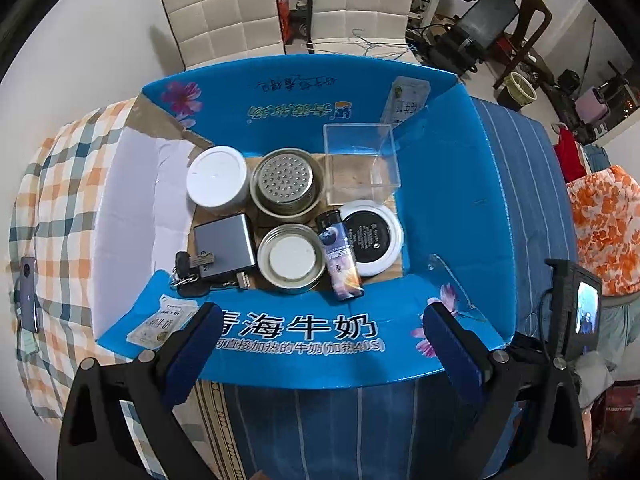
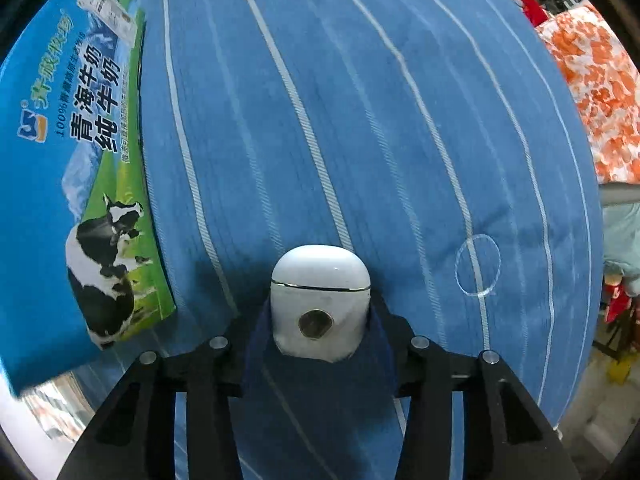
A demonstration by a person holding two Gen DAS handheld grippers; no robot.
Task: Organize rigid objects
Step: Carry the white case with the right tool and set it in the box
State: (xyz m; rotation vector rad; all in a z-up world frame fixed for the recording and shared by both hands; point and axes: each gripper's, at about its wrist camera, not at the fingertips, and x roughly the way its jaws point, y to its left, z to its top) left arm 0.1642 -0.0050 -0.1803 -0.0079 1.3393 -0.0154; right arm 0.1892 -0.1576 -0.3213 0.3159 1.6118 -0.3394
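Blue milk carton (image 1: 304,328) open on the striped bedspread (image 2: 360,120), already packed with tins and lids. At 6 o'clock in the right wrist view, white earbud case (image 2: 320,300): light, hard, glossy, likely slippery. Clamped low across its flanks by right gripper (image 2: 320,320). Left gripper (image 1: 320,344) apart, empty.
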